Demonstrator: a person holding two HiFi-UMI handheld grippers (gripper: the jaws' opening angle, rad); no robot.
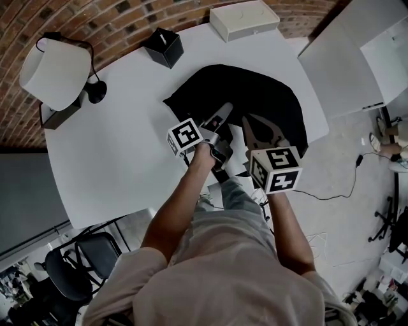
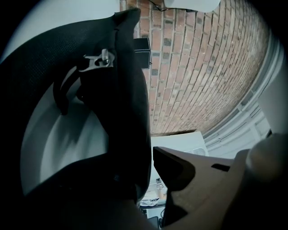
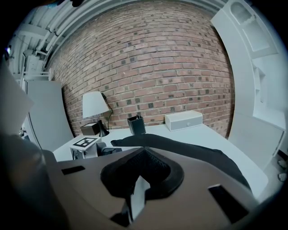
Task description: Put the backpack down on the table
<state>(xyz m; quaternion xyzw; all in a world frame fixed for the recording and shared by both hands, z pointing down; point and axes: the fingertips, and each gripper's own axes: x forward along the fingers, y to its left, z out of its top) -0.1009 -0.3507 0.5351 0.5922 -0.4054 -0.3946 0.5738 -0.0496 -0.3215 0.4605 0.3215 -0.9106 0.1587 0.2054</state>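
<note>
In the head view, one black backpack [image 1: 268, 102] lies on the white table [image 1: 115, 153] at the centre of the frame, reaching to the table's near edge. Three other things stand along the far side: one lamp [image 1: 54, 73] at the upper left, one black pen holder [image 1: 164, 46] at the upper centre, and one white box [image 1: 244, 19] at the top. Two claws reach in from below, each with one marker cube. The left gripper [image 1: 224, 113] is over the bag's near left edge and the right gripper [image 1: 250, 124] is just beside it, over the bag.

In the left gripper view, a fold of the bag's black fabric fills the left and centre of the frame and runs down between the jaws. They stand apart, and the one jaw that shows plainly sits a sliver clear of the fabric. One metal zip pull [image 2: 96, 60] glints at the upper left.

In the right gripper view, the jaws are closed together at the lower centre with nothing between them. Behind them the bag lies flat on the table.
</note>
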